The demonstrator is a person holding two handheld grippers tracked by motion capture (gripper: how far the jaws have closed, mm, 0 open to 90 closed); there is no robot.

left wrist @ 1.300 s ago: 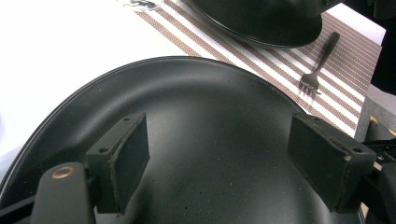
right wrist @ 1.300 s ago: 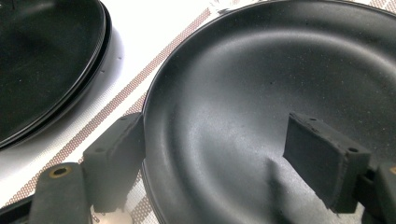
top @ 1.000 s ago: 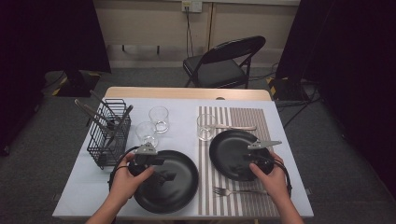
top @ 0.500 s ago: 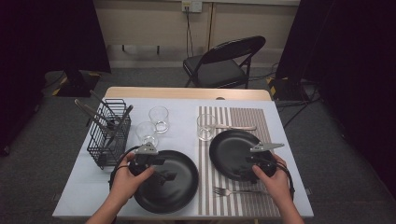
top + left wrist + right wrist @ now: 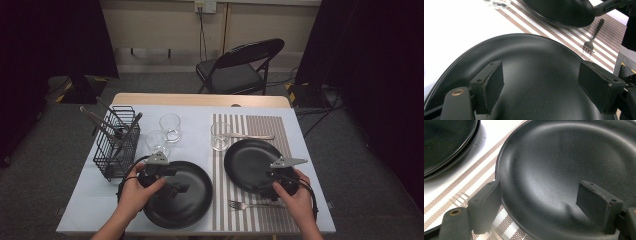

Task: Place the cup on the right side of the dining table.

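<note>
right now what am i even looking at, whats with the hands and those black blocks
A person sits at a table and holds a two-jaw gripper in each hand: the left gripper and the right gripper. The high view looks down from above. The other two pictures come from cameras riding on each gripper; the black blocks are its own jaws, standing apart. The left one hangs open over the near black plate, the right one over the plate on the striped mat. Nothing is held. Also there: a fork, three glasses and a wire basket.

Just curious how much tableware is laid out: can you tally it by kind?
Black plates: 2
Clear glasses: 3
Forks on the placemat: 1
Wire baskets: 1
Striped placemats: 1
Total: 8
</note>
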